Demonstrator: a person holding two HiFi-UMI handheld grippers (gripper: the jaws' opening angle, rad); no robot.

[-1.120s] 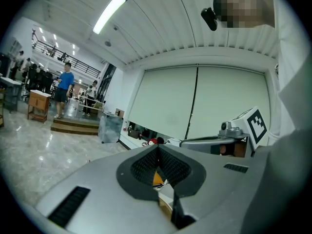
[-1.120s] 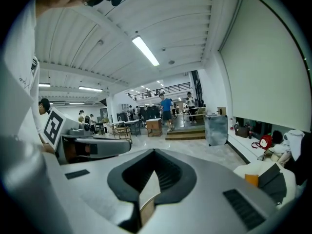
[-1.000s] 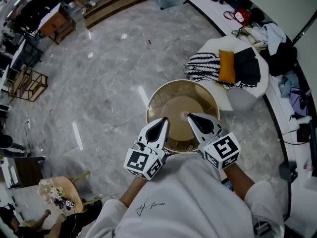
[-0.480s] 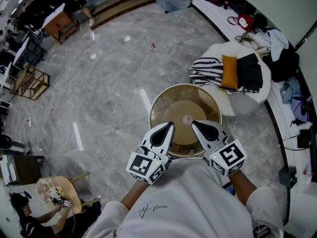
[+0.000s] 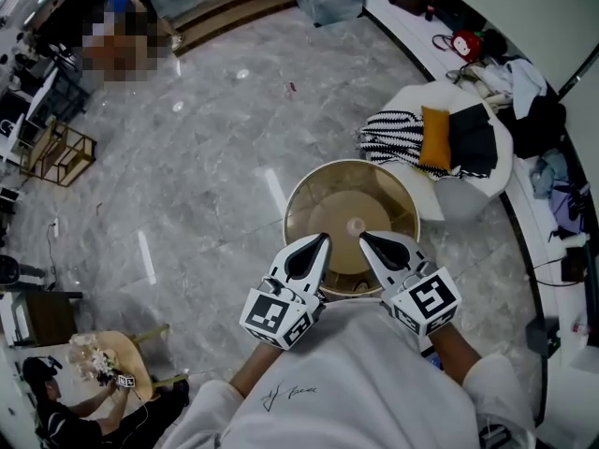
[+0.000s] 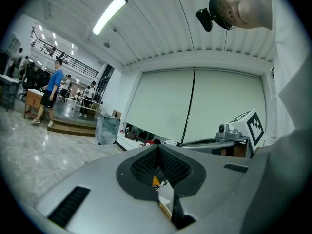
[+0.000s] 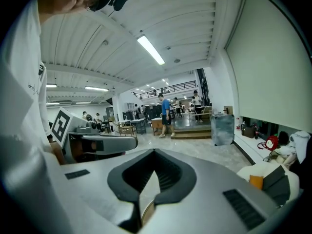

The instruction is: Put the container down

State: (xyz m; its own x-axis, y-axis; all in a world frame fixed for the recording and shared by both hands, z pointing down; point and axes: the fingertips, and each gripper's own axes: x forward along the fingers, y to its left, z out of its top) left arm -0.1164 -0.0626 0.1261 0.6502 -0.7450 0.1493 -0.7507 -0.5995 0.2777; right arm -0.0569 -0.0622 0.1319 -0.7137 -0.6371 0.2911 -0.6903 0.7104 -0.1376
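Head view, looking steeply down. You hold a round, translucent tan container [image 5: 351, 195] out in front of your white shirt [image 5: 356, 382], over a grey marble floor [image 5: 206, 157]. Your left gripper [image 5: 316, 243] grips the near rim on the left and your right gripper [image 5: 367, 240] grips the same rim on the right. The two sit near each other, each with its marker cube toward your body. Just beyond the container stands a white armchair [image 5: 463, 195], which carries a black-and-white striped cloth [image 5: 388, 131], an orange cushion [image 5: 432, 124] and a black cloth [image 5: 471, 134].

Left gripper view. The left gripper's [image 6: 158, 167] jaws are pressed together on a thin edge of the container [image 6: 165, 197], which shows as a pale sliver in the narrow gap. Your right gripper [image 6: 229, 139] shows to the right. Far off on the left, a person in a blue shirt [image 6: 52, 87] stands by some low steps.

Right gripper view. The right gripper's [image 7: 153, 161] jaws are clamped on the container's rim [image 7: 148, 194], a pale wedge between the dark pads. Your left gripper [image 7: 100, 143] shows on the left. A person in a blue shirt [image 7: 165, 108] stands in the distance.
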